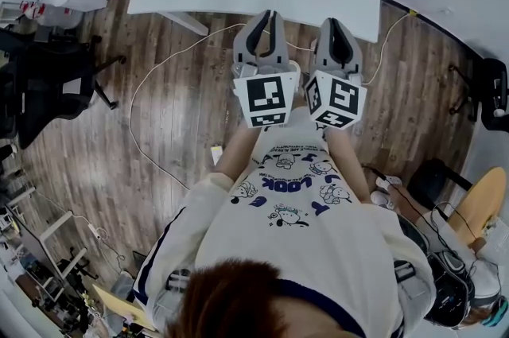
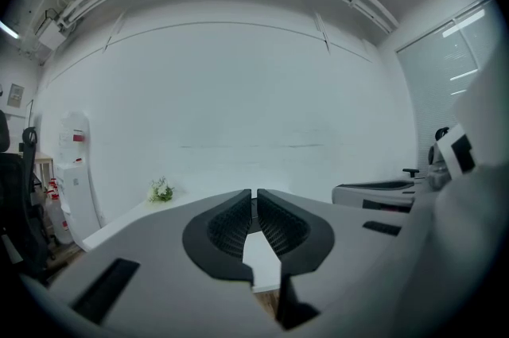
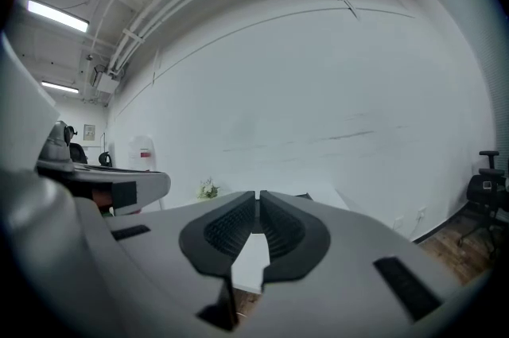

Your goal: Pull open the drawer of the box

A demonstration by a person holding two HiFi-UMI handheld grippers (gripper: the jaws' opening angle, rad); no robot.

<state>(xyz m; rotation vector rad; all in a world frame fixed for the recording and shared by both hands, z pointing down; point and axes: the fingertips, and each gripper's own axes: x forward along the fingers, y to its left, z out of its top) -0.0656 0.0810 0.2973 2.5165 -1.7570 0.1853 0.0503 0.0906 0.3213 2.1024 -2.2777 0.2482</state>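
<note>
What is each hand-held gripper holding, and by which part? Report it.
Nothing is held: the left hand-held gripper and the right hand-held gripper each have jaws closed together with nothing between them.

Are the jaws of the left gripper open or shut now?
Shut. In the left gripper view, the black ribbed jaws of the grey left gripper meet at their tips, with nothing between them.
</note>
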